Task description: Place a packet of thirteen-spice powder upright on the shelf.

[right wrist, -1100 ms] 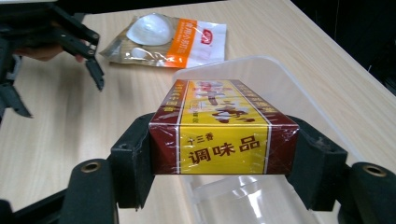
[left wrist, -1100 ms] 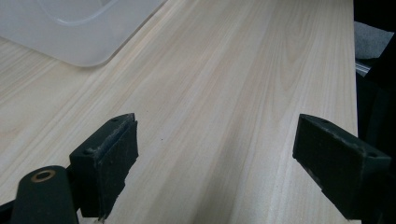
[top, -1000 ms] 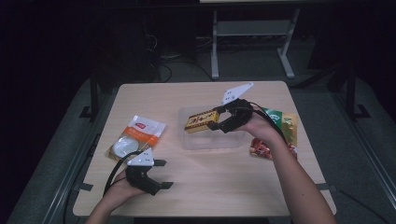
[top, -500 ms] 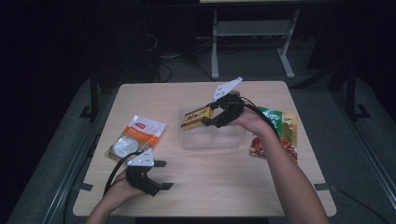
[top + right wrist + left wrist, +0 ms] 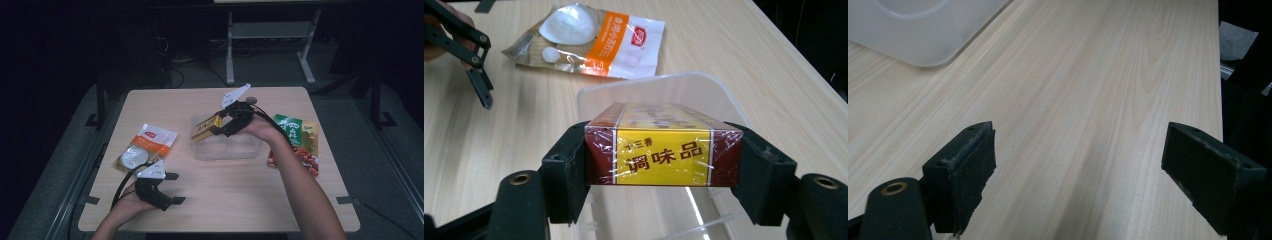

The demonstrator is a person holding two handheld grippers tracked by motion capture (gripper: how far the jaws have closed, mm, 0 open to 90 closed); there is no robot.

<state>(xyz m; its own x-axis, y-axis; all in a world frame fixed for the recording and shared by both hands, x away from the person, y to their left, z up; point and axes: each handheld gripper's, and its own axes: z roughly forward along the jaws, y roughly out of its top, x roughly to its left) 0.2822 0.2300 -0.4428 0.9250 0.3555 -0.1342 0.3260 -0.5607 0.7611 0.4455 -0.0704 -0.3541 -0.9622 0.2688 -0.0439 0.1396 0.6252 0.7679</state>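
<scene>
Right gripper (image 5: 663, 170), clamped on seasoning box (image 5: 663, 150), shifted left over clear tub (image 5: 227, 147); left gripper (image 5: 1093, 170) agape, empty; release imminent.

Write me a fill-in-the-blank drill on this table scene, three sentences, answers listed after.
1. The right hand-held gripper is clamped on a yellow and dark red ____.
2. That box is held above a clear plastic ____.
3. The left hand-held gripper has its jaws ____, with nothing but the wooden table between them.

Missing words: box; container; open
</scene>
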